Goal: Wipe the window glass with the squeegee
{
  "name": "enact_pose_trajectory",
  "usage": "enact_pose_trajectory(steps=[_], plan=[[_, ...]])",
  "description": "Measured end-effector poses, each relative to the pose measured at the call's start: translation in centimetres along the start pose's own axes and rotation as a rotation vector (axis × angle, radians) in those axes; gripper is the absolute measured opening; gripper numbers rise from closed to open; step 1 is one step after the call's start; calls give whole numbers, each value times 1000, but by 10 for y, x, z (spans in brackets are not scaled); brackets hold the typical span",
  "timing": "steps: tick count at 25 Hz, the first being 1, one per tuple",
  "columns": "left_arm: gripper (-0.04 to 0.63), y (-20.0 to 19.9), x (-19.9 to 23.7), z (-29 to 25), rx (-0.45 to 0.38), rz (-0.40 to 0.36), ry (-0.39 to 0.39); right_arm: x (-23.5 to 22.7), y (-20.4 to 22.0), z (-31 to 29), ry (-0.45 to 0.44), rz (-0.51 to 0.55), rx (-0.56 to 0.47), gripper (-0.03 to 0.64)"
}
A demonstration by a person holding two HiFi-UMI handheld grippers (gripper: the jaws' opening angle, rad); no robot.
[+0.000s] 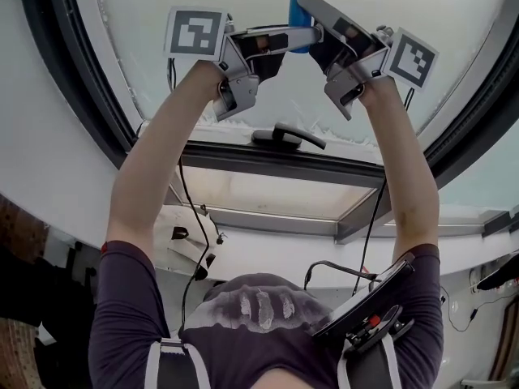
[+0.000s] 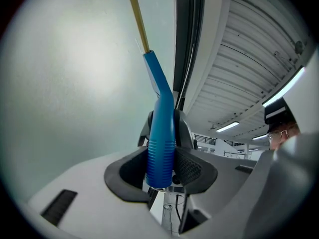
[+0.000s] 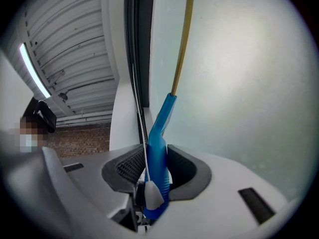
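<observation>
Both arms (image 1: 146, 177) are raised toward the glass (image 1: 138, 31), and the two grippers meet from opposite sides on the squeegee (image 1: 298, 6), of which the head view shows only a short blue piece at the top edge between them. The left hand-held gripper (image 1: 310, 36) is clamped on the squeegee: in its own view the left hand-held gripper (image 2: 162, 171) has both dark pads pressed on the ribbed lower end of the blue handle (image 2: 160, 133), which stands nearly upright between them. The right hand-held gripper (image 1: 318, 29) grips the same handle: in its view the right hand-held gripper (image 3: 157, 171) has its jaws drawn in on the blue handle (image 3: 158, 148), with a thin pale cord running down the side of it. From the top of the handle a slim yellow bar (image 3: 180, 49) rises and lies close along the glass (image 3: 249, 83); the left gripper view shows the same bar (image 2: 137, 19) against the pale glass (image 2: 75, 83), and whether it touches cannot be told. Beside the squeegee runs the dark frame (image 2: 188, 44). Below the grippers a black lever (image 1: 288, 136) sits on the lower frame (image 1: 259, 162).
</observation>
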State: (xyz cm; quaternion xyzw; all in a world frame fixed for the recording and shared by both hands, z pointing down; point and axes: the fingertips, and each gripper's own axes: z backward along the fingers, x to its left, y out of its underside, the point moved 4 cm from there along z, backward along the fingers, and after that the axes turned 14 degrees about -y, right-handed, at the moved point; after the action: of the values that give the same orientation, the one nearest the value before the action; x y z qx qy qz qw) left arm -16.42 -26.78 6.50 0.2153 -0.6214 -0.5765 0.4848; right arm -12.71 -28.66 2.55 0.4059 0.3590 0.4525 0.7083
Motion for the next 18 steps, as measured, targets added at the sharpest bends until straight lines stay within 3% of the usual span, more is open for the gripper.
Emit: enact_pose_trajectory(steps=[9, 18], plan=[[155, 33, 13, 8, 44, 3, -4, -5, 35, 18, 37, -8, -77, 129], [155, 78, 29, 25, 57, 55, -39, -8, 82, 32, 61, -53, -60, 129]])
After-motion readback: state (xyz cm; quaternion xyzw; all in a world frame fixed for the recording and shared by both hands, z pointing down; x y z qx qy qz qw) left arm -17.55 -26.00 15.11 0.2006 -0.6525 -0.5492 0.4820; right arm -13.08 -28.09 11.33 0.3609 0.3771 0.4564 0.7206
